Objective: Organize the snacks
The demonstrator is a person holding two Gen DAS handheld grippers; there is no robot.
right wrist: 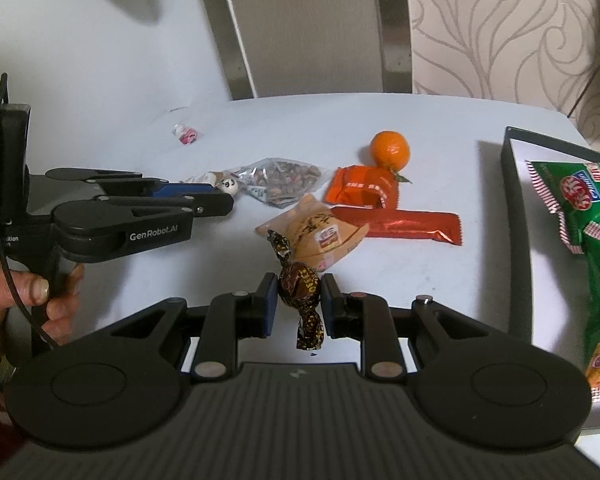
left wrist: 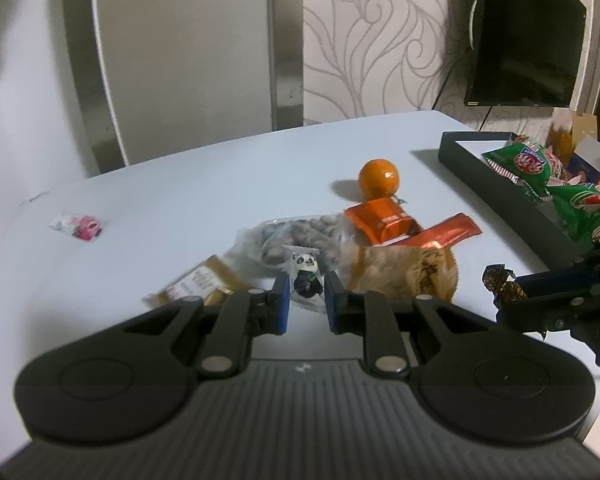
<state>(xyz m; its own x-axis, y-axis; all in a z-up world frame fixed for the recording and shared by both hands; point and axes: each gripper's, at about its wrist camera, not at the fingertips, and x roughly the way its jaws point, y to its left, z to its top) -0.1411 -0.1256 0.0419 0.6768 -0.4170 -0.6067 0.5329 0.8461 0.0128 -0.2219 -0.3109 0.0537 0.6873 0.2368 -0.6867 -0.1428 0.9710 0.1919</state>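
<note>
My left gripper (left wrist: 306,294) is shut on a white panda-print candy packet (left wrist: 306,276), held just above the white table (left wrist: 180,208). My right gripper (right wrist: 299,300) is shut on a dark brown twist-wrapped candy (right wrist: 300,286); the candy also shows in the left wrist view (left wrist: 500,282). The snack pile lies ahead: a clear bag of nuts (right wrist: 280,176), a tan pastry packet (right wrist: 320,232), an orange packet (right wrist: 364,188), a red-orange bar (right wrist: 400,224) and a tangerine (right wrist: 390,150). The left gripper appears in the right wrist view (right wrist: 216,196) at the pile's left.
A black-rimmed tray (right wrist: 516,240) at the right holds green snack bags (right wrist: 580,200). A small pink candy (right wrist: 186,134) lies alone far left on the table. A brown-gold packet (left wrist: 204,284) lies by the left fingers. A chair back (left wrist: 188,52) stands behind the table.
</note>
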